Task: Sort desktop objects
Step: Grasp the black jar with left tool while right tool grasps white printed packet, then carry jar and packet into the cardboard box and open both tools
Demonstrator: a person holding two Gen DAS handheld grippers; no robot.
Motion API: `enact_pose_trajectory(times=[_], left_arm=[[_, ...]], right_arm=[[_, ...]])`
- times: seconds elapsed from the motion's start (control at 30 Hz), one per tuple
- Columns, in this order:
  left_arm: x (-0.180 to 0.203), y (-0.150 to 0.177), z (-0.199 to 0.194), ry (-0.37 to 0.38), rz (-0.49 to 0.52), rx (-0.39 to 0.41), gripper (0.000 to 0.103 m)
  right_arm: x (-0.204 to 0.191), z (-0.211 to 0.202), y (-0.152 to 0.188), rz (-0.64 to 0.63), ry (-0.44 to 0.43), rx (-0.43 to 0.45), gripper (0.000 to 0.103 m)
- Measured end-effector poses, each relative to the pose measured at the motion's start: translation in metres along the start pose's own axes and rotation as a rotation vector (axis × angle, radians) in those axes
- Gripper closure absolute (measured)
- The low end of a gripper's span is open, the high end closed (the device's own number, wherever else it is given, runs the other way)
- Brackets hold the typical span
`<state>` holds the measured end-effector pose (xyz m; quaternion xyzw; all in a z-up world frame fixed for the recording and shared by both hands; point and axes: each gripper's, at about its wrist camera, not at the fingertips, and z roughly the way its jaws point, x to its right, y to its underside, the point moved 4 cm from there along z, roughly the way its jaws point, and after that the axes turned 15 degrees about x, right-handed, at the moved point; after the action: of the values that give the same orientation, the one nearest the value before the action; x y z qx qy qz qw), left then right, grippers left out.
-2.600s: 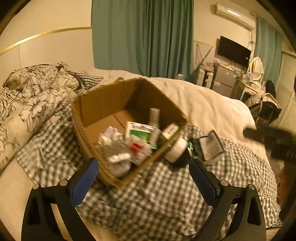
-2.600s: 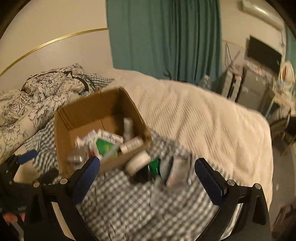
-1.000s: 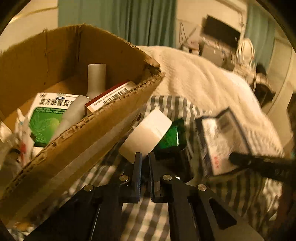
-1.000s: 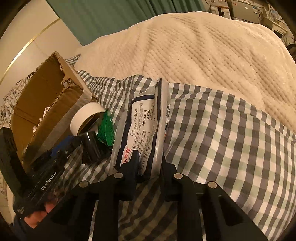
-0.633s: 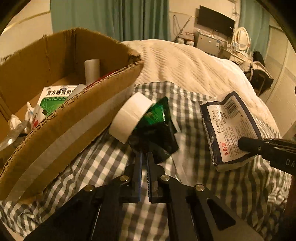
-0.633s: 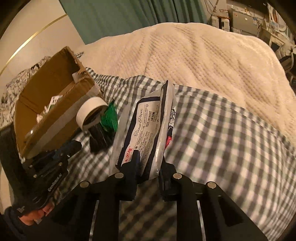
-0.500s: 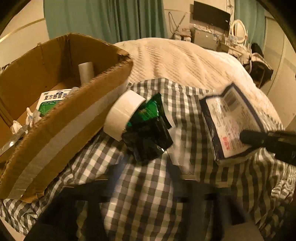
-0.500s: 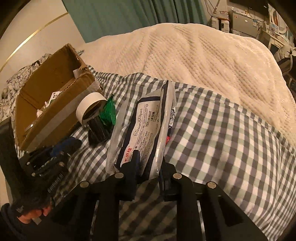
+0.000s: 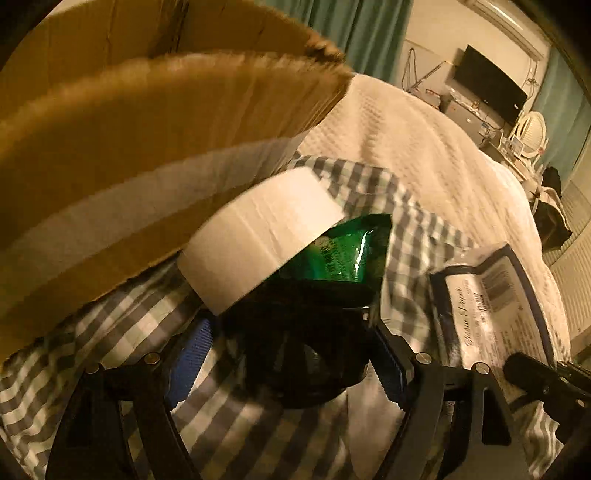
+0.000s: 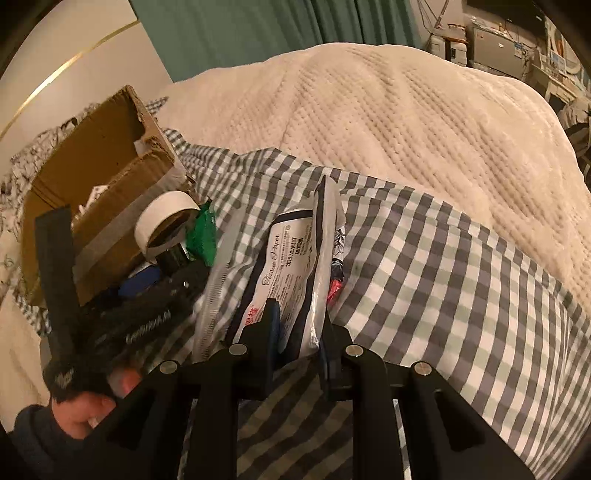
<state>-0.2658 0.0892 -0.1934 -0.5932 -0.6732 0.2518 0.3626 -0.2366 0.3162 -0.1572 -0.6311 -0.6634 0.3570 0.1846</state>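
Note:
A dark round container (image 9: 303, 350) lies on the checked cloth (image 9: 110, 332) below a white tape roll (image 9: 258, 236) and a green packet (image 9: 343, 247). My left gripper (image 9: 290, 365) straddles the container; its jaws are opening, with blue pads (image 9: 188, 358) on either side of it. The open cardboard box (image 9: 147, 129) rises just behind. My right gripper (image 10: 298, 325) is shut on the near end of a white tissue pack (image 10: 295, 266). In the right wrist view the left gripper (image 10: 159, 280) sits at the tape roll (image 10: 162, 218) and box (image 10: 103, 177).
A cream knitted blanket (image 10: 406, 110) covers the bed beyond the checked cloth (image 10: 443, 277). A person's hand (image 10: 85, 402) holds the left gripper. Teal curtains (image 10: 258, 33) and a TV (image 9: 487, 92) stand at the far side of the room.
The left gripper, shut a second ago, has opened wide and dropped close onto the dark container by the tape roll. The right gripper keeps its hold on the tissue pack.

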Motion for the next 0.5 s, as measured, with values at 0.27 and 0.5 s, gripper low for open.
enact_pose_trajectory(times=[0.27,0.5], left_arm=[[-0.009,0.007,-0.022,0.054,0.052,0.034,0.027],[-0.021,0.003,-0.081,0.073,0.131,0.064,0.027]], right_arm=[[-0.006,-0.006,-0.001,-0.030,0.014,0.014,0.086],[-0.021,-0.044,-0.003,-0.012,0.023,0.058,0.087]])
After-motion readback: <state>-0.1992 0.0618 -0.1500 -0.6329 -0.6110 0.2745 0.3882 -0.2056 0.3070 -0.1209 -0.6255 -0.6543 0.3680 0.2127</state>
